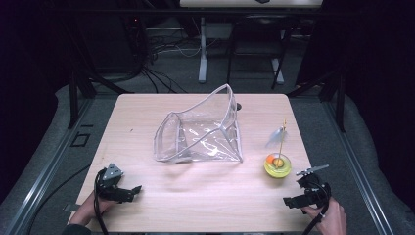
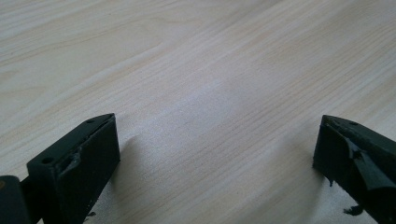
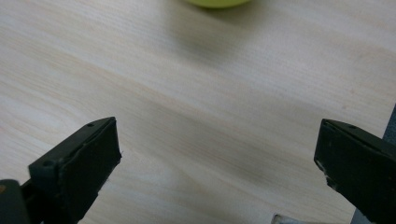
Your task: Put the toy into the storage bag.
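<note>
My right gripper (image 1: 289, 200) sits at the near edge of the table (image 1: 147, 112), jaws spread wide with nothing between them, bare wood showing between them in its own view. Taking the yellow bowl (image 1: 277, 166) as my landmark: this gripper lies just nearer to me than the bowl and a little to its right, so the bowl is ahead and slightly left of the jaws; in the right gripper view its yellow-green underside (image 3: 217, 2) peeks in at the top edge, ahead of the open gap. My left gripper (image 1: 134, 190) is well to the left of the bowl, also at the near edge, jaws likewise wide apart and empty over plain wood. So the right hand is clearly the nearer one, and I judge the reach belongs to it. Inside the bowl lies a small orange ball (image 1: 270, 158), and a thin stick (image 1: 282, 139) rises from the bowl, leaning away from me, its long axis running near to far, with a pale feathery tuft (image 1: 275, 135) near its top. Beyond and to the left of the bowl, towards the middle of the table, stands a clear plastic pouch (image 1: 200, 137), its mouth gaping open, well apart from the bowl
</note>
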